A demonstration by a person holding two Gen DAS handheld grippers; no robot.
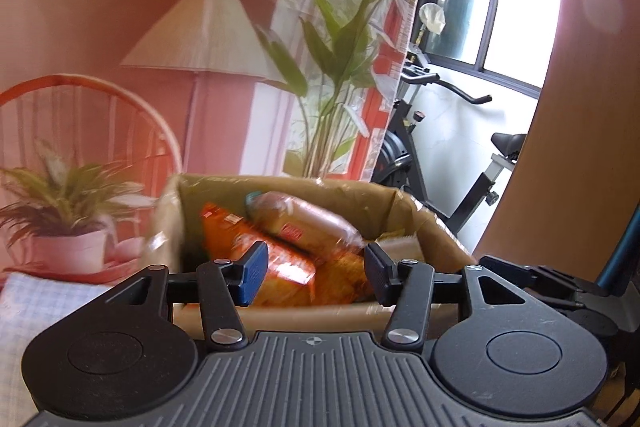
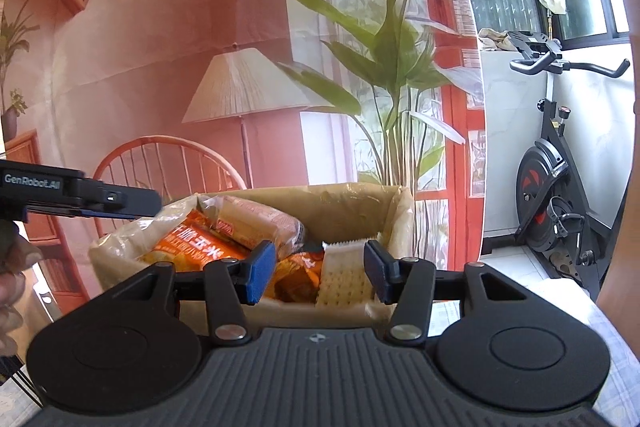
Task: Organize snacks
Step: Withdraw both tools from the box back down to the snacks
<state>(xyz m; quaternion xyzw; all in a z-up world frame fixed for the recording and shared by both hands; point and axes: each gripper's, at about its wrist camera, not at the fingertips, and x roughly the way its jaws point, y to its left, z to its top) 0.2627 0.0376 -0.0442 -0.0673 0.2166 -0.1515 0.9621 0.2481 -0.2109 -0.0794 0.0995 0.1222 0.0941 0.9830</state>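
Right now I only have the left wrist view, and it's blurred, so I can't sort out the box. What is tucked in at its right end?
Observer: A packet of pale square crackers, standing on end near the right wall of the cardboard box.
Operator: Is the right gripper holding anything?
Observer: No. The right gripper is open, with nothing pressed between its pads.
Operator: Where does my gripper sit, seen from the side?
Observer: The left gripper reaches in roughly level at the box's left corner, near the orange snack bag.
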